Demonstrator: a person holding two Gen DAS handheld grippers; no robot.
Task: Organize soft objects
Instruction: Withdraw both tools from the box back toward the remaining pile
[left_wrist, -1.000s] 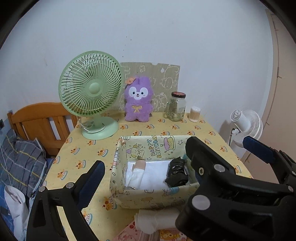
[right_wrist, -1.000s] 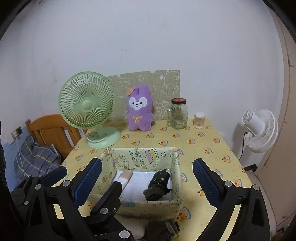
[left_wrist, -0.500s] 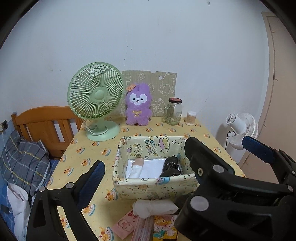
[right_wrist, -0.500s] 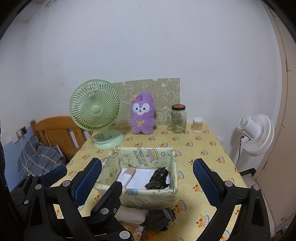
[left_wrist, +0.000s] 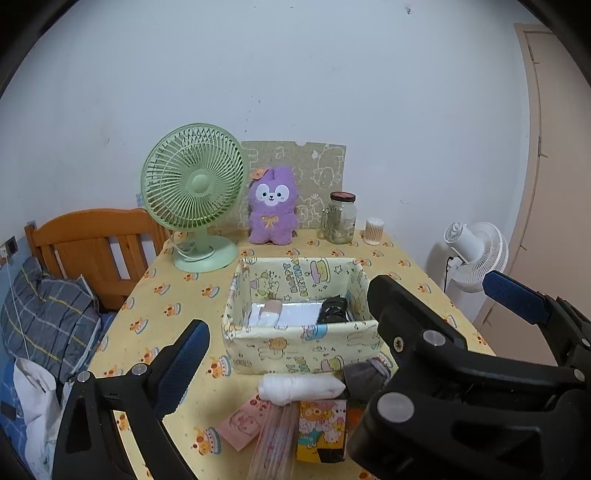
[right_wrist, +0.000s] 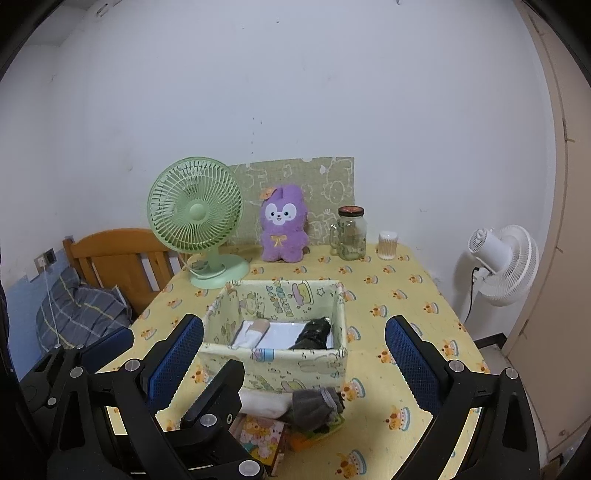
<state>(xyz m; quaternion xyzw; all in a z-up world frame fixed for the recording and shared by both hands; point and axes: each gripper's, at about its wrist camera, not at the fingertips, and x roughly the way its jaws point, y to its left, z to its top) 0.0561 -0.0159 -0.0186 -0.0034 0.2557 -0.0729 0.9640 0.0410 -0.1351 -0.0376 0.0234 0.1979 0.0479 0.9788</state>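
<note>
A yellow cartoon-print fabric box (left_wrist: 303, 352) (right_wrist: 280, 371) stands mid-table. Inside lie a white folded sock with a beige cuff (left_wrist: 267, 314) (right_wrist: 251, 332) and a black rolled sock (left_wrist: 332, 310) (right_wrist: 312, 332). In front of the box lie a white rolled sock (left_wrist: 301, 386) (right_wrist: 260, 402) and a grey rolled sock (left_wrist: 364, 376) (right_wrist: 314, 404). My left gripper (left_wrist: 343, 332) is open and empty, above the table's near edge. My right gripper (right_wrist: 295, 354) is open and empty, level with the box front. Each view shows the other gripper's black frame.
A green desk fan (left_wrist: 194, 199), a purple plush rabbit (left_wrist: 272, 210), a glass jar (left_wrist: 340, 218) and a cotton-swab tub (left_wrist: 374, 232) stand at the back. Printed packets (left_wrist: 321, 428) lie at the near edge. A wooden bed frame (left_wrist: 92, 243) stands left, a white fan (left_wrist: 476, 254) right.
Both grippers have pulled back and up from the box, so more of the table shows. The white and grey rolled socks in front of the box have come into full view.
</note>
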